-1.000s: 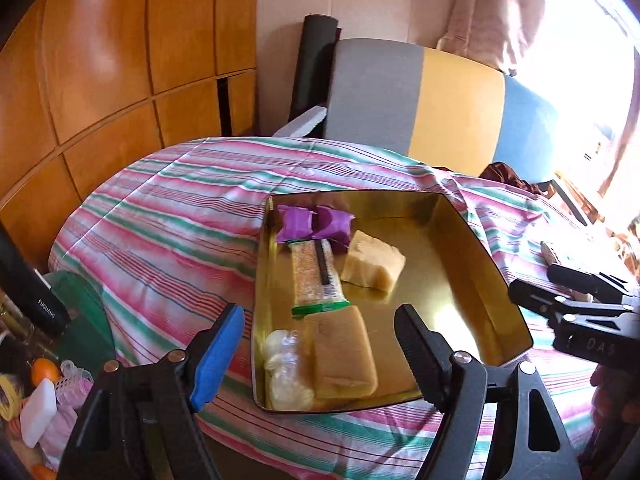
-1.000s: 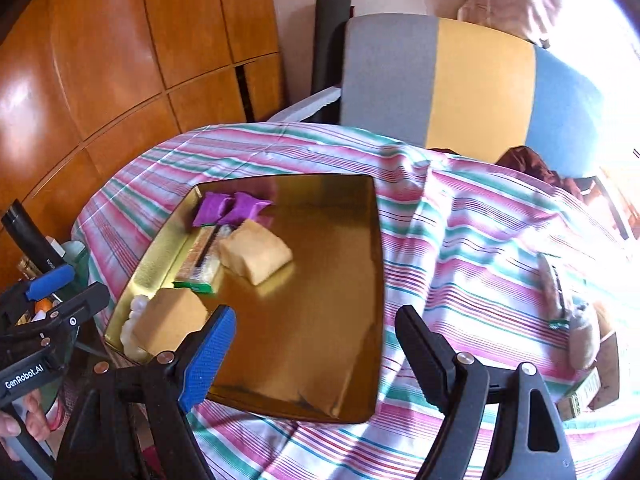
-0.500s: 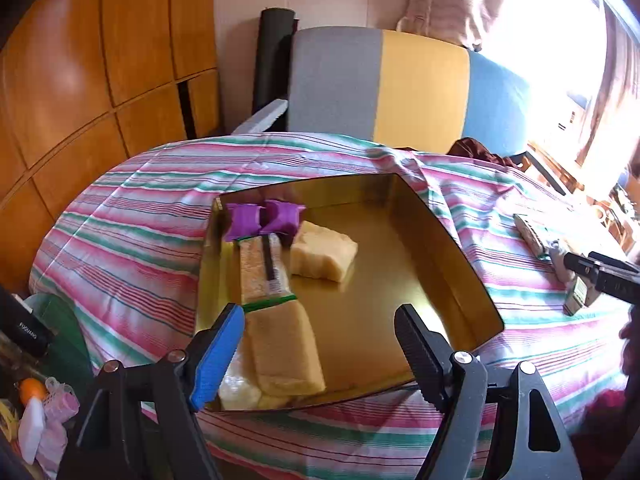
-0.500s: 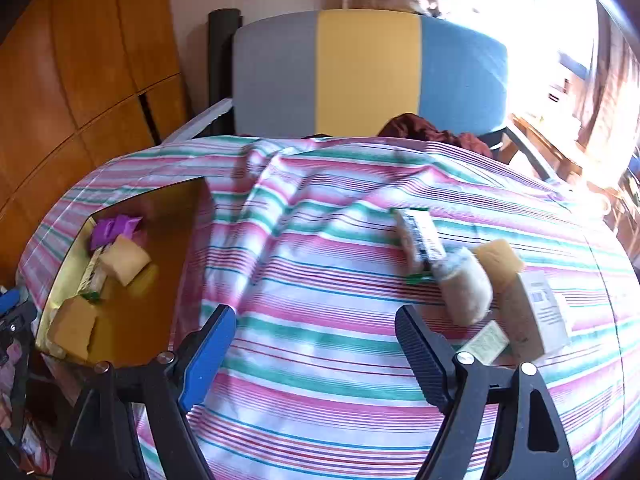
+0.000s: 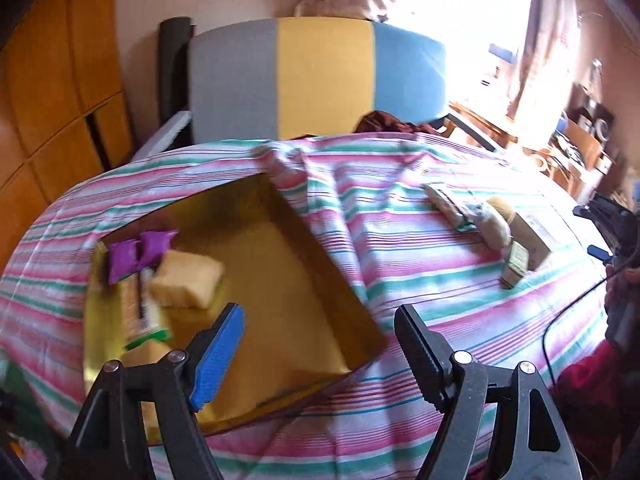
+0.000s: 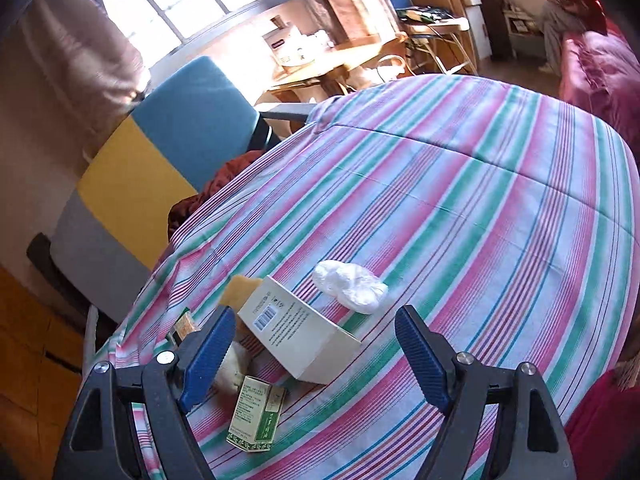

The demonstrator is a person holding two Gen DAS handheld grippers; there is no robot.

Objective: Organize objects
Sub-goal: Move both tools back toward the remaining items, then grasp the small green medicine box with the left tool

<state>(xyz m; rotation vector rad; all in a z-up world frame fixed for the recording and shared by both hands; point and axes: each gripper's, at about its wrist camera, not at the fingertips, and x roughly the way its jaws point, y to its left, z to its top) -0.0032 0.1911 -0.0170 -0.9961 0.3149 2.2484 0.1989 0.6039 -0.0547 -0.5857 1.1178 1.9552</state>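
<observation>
While both grippers angle down over the striped table point(image 6: 460, 184) with jaws wide and empty, the left gripper point(image 5: 318, 344) overlooks the gold tray point(image 5: 288, 280) holding purple packets point(image 5: 138, 252) and sponges; only the right gripper point(image 6: 314, 350) sees the white box point(image 6: 296, 332), green carton point(image 6: 256, 412) and crumpled bag point(image 6: 352, 284).

1. The gold tray's point(image 5: 320, 280) seven o'clock corner sat hidden behind the left gripper's point(image 5: 318, 350) blue finger.
2. A yellow block point(image 6: 239, 290) was half covered by the white box point(image 6: 298, 330).
3. The small green box's point(image 6: 256, 416) print was too small to read.
4. The snack bar point(image 5: 134, 308) was blurred.
</observation>
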